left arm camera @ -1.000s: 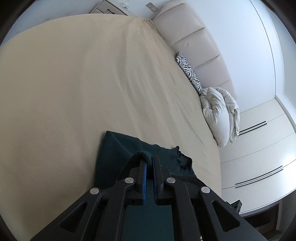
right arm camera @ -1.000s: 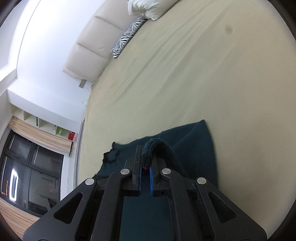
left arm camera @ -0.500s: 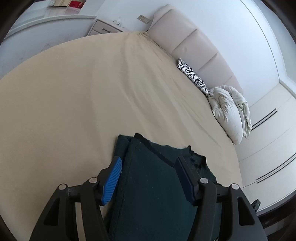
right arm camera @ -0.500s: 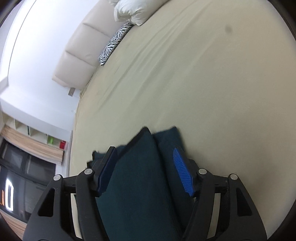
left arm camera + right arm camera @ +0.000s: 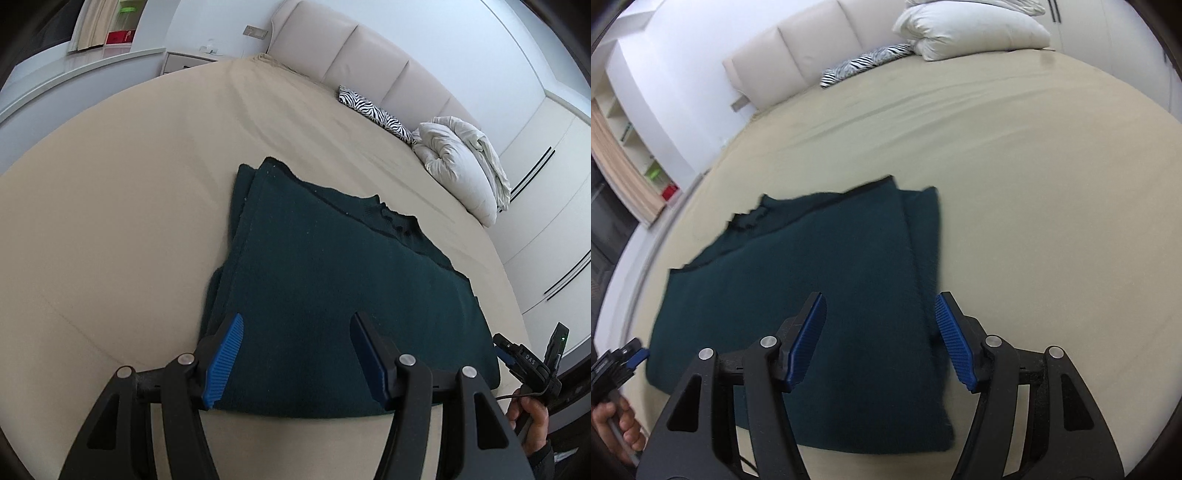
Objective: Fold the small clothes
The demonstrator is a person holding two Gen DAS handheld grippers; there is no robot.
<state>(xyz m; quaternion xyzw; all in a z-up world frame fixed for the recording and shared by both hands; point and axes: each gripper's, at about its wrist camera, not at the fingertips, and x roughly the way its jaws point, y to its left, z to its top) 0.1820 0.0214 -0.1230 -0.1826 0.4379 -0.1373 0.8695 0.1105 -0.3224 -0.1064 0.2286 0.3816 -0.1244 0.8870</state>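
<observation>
Bed sheet point(image 5: 110, 221) bare left of and beyond the folded dark green garment point(image 5: 332, 277); open passage there. Far right, along the headboard point(image 5: 369, 55): zebra cushion point(image 5: 373, 112) and bunched white duvet point(image 5: 461, 162) block that edge.

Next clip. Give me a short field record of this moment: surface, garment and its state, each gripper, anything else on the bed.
surface: bed with a beige sheet
garment: dark green sweater, lying flat, folded over, layered edges showing along one side
left gripper: open, nothing held, fingers above the near edge of the sweater
right gripper: open, nothing held, over the sweater's layered side
jaw motion: both sets opened just now, releasing the cloth
other items: zebra-print pillow and white duvet by the headboard
</observation>
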